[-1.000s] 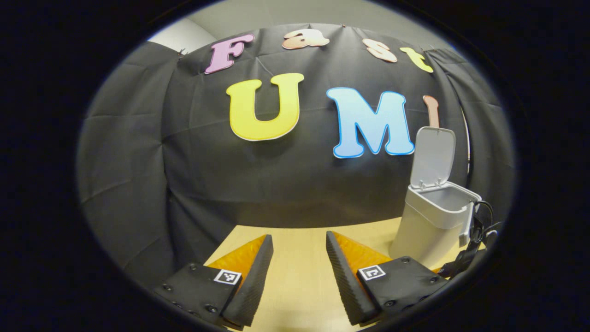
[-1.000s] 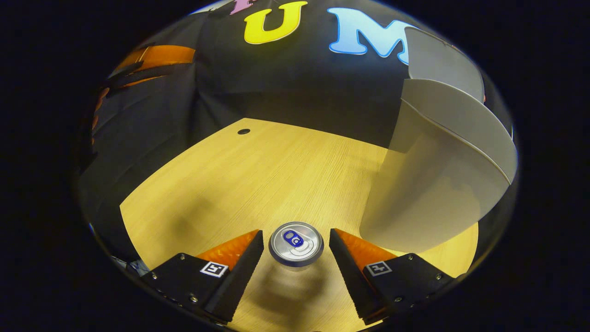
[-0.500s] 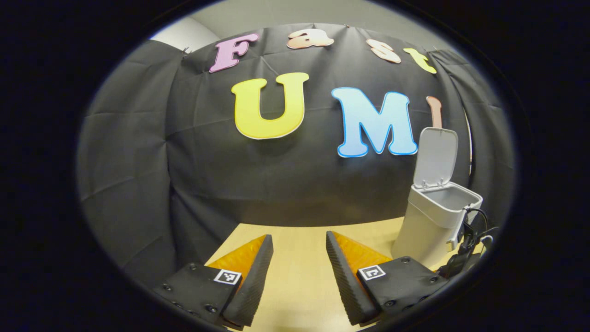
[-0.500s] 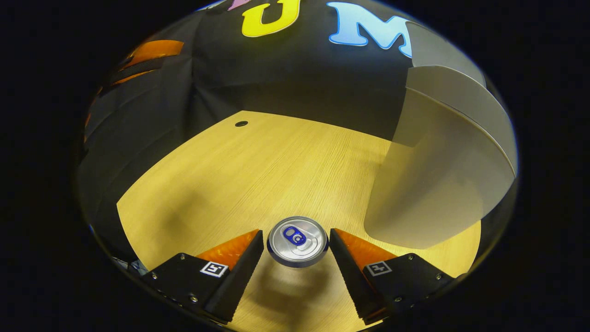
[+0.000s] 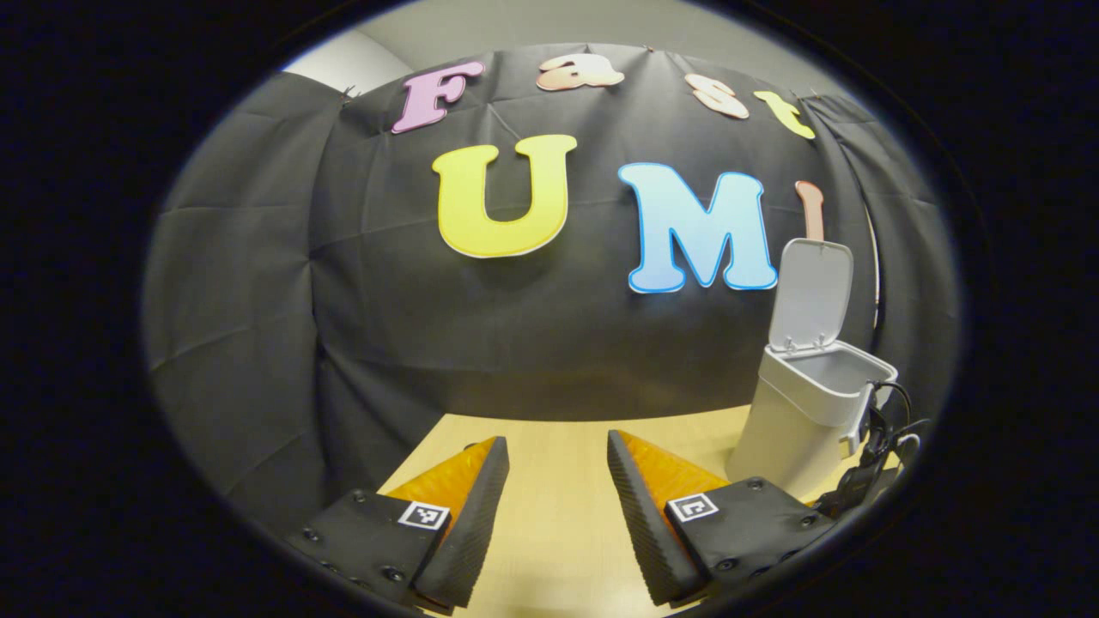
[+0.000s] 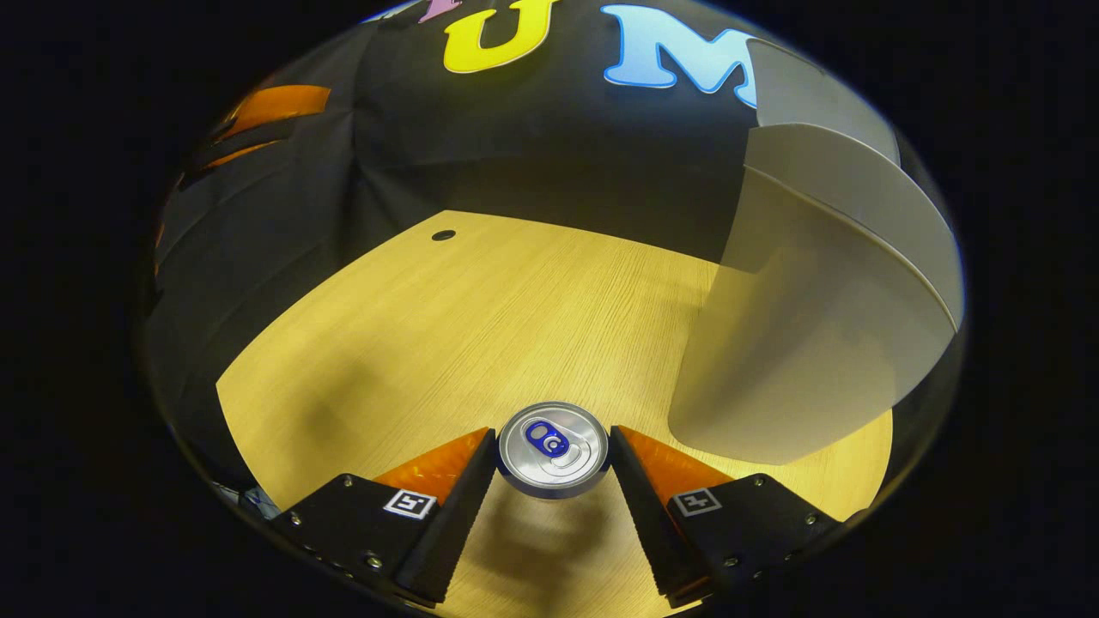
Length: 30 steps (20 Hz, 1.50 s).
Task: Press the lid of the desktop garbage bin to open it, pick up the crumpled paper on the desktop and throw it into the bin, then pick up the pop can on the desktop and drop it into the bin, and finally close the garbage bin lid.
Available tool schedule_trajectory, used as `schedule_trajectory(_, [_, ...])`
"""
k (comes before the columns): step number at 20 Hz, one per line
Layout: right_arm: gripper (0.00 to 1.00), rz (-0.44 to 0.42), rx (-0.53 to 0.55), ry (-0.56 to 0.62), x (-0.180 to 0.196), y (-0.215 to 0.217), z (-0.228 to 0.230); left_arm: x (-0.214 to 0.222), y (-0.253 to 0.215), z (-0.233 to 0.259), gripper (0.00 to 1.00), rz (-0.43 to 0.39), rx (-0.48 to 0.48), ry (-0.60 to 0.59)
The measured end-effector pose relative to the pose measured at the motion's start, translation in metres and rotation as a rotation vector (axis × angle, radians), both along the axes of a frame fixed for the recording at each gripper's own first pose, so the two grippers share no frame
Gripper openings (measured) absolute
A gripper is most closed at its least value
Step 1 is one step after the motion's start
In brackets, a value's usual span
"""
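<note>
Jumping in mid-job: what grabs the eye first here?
In the right gripper view, the pop can stands upright on the wooden desktop, both fingers of the right gripper closed against its sides. In the left gripper view, the garbage bin stands at right, lid raised.

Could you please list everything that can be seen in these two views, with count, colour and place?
Pop can: one, silver top with a blue tab area, upright on the desktop between the right hand-held gripper's fingers.
Garbage bin: one, white, at the right of the desktop near the booth wall; its lid stands open and upright.
Desktop: one, light wood, with a small dark hole near its far edge.
Booth wall: one, black cloth, behind the desktop.
Cable: one, black, beside the bin on the other gripper.
Left hand-held gripper: one, open, over bare desktop.
Right hand-held gripper: one, fingers closed against the can's sides.
</note>
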State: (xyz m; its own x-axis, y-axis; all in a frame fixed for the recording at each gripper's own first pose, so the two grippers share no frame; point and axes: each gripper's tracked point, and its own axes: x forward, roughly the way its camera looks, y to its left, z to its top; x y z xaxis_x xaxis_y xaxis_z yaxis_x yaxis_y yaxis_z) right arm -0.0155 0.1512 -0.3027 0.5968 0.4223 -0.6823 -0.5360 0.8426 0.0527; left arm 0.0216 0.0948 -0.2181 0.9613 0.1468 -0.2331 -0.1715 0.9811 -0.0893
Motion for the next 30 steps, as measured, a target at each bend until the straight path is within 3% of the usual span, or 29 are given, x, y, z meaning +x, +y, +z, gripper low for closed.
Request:
schedule_trajectory(3, [0.85,-0.015,0.016,-0.021,0.003,-0.002,0.015,0.002,-0.001,0.000,0.78,-0.013,-0.003,-0.005])
schedule_trajectory(5, [0.84,-0.020,0.028,-0.049,0.007,-0.003,0.028,0.004,-0.002,0.001,0.85,-0.021,-0.005,-0.008])
schedule_trajectory(7, [0.84,-0.016,0.038,-0.082,0.011,-0.002,0.043,0.004,-0.005,0.002,0.85,-0.028,-0.009,-0.011])
schedule_trajectory(11, [0.84,-0.005,0.065,-0.164,0.018,0.004,0.081,0.008,-0.010,0.001,0.84,-0.037,-0.017,-0.009])
schedule_trajectory(12, [0.84,-0.006,0.076,-0.185,0.021,0.006,0.091,0.007,-0.011,0.001,0.77,-0.040,-0.018,-0.009])
schedule_trajectory(21, [0.84,-0.043,0.221,-0.369,0.044,0.016,0.199,0.009,-0.014,0.001,0.78,-0.066,-0.022,-0.007])
schedule_trajectory(30, [0.84,-0.112,0.317,-0.558,0.070,-0.005,0.295,0.016,-0.024,0.000,0.77,-0.090,-0.029,0.001])
